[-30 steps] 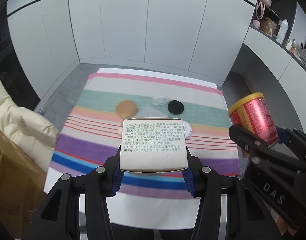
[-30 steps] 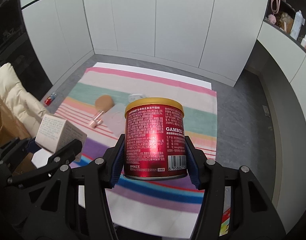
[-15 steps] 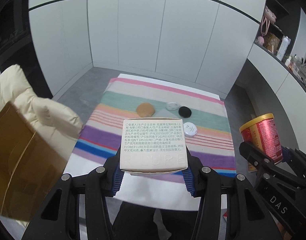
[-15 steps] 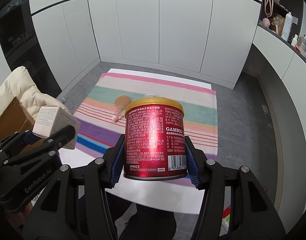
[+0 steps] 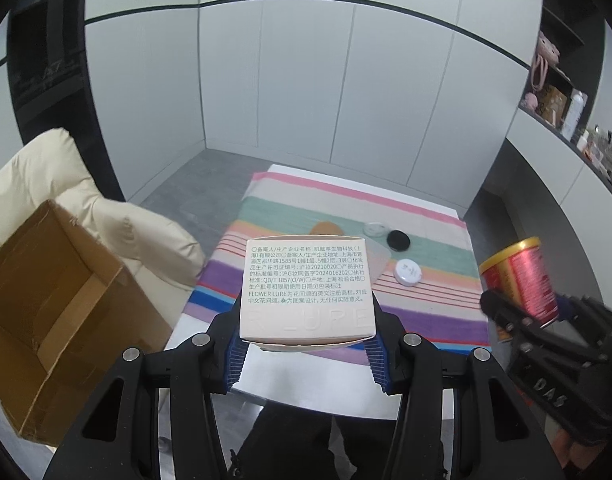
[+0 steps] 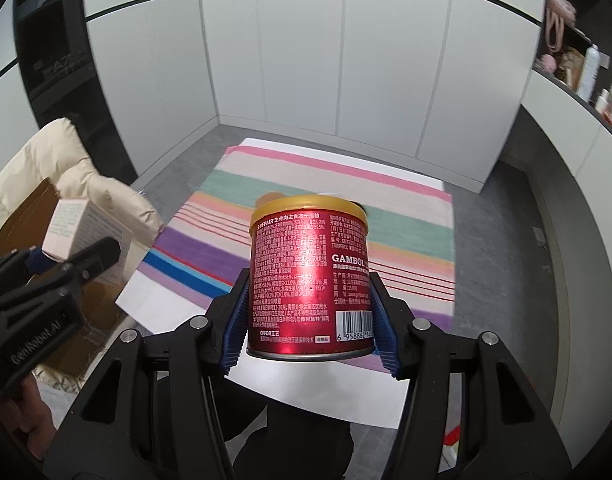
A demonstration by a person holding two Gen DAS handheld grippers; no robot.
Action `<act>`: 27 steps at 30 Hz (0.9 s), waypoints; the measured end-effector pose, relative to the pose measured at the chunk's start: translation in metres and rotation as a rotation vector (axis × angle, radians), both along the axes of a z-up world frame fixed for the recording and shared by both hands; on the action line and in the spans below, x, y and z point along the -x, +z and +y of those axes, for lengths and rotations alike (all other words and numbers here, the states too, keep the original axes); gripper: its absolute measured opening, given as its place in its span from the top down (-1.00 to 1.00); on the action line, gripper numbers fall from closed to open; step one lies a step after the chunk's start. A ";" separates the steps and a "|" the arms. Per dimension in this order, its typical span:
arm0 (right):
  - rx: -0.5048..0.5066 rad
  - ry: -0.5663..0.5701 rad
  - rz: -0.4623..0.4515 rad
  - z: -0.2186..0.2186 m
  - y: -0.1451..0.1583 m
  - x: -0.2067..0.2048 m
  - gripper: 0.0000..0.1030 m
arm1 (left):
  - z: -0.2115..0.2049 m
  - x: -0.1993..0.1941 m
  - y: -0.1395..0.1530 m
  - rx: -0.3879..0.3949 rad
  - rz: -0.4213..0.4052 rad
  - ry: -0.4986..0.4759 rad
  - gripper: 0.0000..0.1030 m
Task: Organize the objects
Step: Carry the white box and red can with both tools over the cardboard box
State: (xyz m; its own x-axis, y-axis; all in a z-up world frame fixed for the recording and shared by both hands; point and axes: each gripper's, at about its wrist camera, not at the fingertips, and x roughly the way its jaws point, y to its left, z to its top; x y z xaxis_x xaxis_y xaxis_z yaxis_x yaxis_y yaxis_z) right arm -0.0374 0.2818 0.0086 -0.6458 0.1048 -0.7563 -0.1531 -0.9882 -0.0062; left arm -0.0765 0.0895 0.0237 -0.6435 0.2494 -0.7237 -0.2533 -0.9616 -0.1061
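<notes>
My left gripper [image 5: 306,354] is shut on a pale cosmetics box [image 5: 307,288] with green print, held in the air above the near edge of the striped cloth [image 5: 346,216]. My right gripper [image 6: 308,340] is shut on a red can [image 6: 310,276] with a gold lid, also lifted off the cloth. The can [image 5: 520,280] shows at the right of the left wrist view, and the box [image 6: 72,228] shows at the left of the right wrist view. An open cardboard box [image 5: 54,304] stands at the left, below and beside the left gripper.
On the cloth lie a tan round sponge [image 5: 326,227], a clear lid [image 5: 376,229], a black round lid [image 5: 399,239] and a white round jar [image 5: 408,273]. A cream padded jacket [image 5: 66,184] lies behind the cardboard box. White cabinets stand behind; shelves with clutter at the right.
Both grippers have risen and pulled back from the cloth, still holding the box and the can. The cardboard box has come into view at the left.
</notes>
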 end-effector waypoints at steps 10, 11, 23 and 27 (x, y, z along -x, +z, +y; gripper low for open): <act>0.001 0.091 -0.012 -0.054 -0.010 0.023 -0.10 | -0.043 0.008 -0.013 0.000 -0.028 0.063 0.01; 0.003 0.097 -0.011 -0.059 -0.009 0.025 -0.10 | -0.049 0.009 -0.014 -0.001 -0.029 0.073 0.01; -0.003 0.189 -0.009 -0.110 -0.011 0.046 -0.10 | -0.096 0.008 -0.017 -0.001 -0.016 0.161 0.01; -0.014 0.221 -0.008 -0.126 -0.012 0.051 -0.10 | -0.108 0.008 -0.015 0.000 -0.009 0.188 0.01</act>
